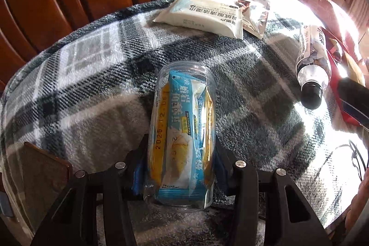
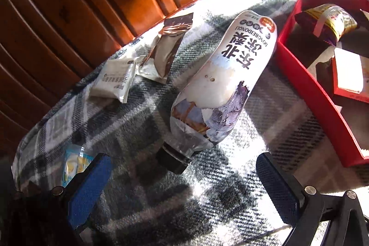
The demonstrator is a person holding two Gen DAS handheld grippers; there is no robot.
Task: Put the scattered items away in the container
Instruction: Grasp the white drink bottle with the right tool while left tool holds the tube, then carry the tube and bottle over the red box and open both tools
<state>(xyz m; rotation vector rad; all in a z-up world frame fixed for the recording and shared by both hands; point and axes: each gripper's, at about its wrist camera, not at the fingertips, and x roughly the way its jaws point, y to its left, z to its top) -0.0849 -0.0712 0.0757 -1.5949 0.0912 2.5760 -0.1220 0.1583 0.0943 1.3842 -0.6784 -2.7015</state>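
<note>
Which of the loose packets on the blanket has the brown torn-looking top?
The silver-and-brown sachet, lying against the plain white wipes packet, which shows no brown.

The blanket (image 1: 96, 75) is soft fuzzy plaid cloth. The jar (image 1: 184, 107) is clear glossy plastic. The panelling (image 2: 80, 4) behind is polished reddish wood.

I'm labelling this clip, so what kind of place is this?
Probably a home living room or bedroom: a plaid fleece blanket spread over a surface, carved reddish wooden furniture behind it, and household snacks beside a red box.
</note>
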